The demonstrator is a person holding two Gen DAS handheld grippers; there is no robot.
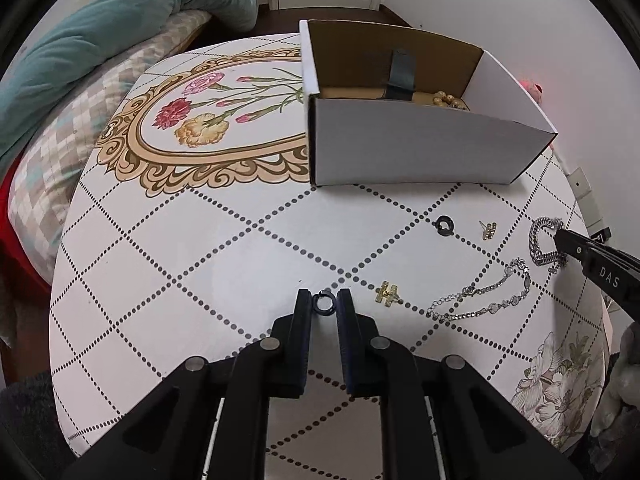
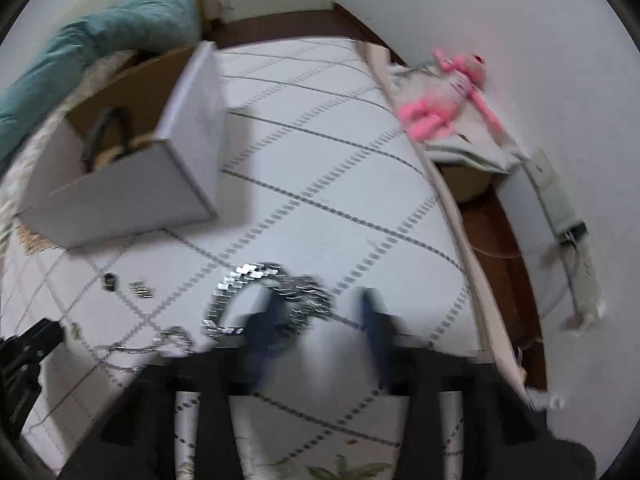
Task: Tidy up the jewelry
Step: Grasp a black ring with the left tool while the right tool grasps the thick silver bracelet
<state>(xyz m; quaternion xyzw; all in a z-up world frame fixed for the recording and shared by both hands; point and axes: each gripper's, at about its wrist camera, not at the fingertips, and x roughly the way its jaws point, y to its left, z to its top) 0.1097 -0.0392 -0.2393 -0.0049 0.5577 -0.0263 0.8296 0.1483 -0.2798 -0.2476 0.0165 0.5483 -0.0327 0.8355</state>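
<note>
The small black ring (image 1: 324, 300) lies on the table (image 1: 200, 280) between the two fingers of the left hand-held gripper (image 1: 324, 302), whose jaws stand narrow, closed in on the ring from both sides. Just to its right lies a small gold H-shaped earring (image 1: 387, 293). Further right, a thin silver link chain with round stones (image 1: 484, 300) lies in a loose loop. Beyond it, a heavy silver curb-link bracelet (image 1: 540, 240) sits near the right table edge, with the tip of the right hand-held gripper (image 1: 560, 236) at it. In the right wrist view the fingers of this gripper are blurred and the bracelet (image 2: 268, 296) curves around the left finger (image 2: 264, 320); the frames alone do not settle the jaw gap, which reads as drawn nearly closed, and whether the bracelet is clamped cannot be told.

Nearer the box lie a second black ring (image 1: 445, 226) and a small gold bar earring (image 1: 489, 231), close together but apart.

The open white cardboard box with brown interior (image 1: 420, 152) stands at the far side of the table. Inside it are a dark strap-like item (image 1: 400, 76) and a string of golden beads (image 1: 450, 101).

The table carries a white cover with dotted diamond lines and a floral medallion (image 1: 192, 120). A teal blanket (image 1: 100, 40) lies beyond the left edge; a pink plush toy (image 2: 448, 96) lies by the wall to the right.
</note>
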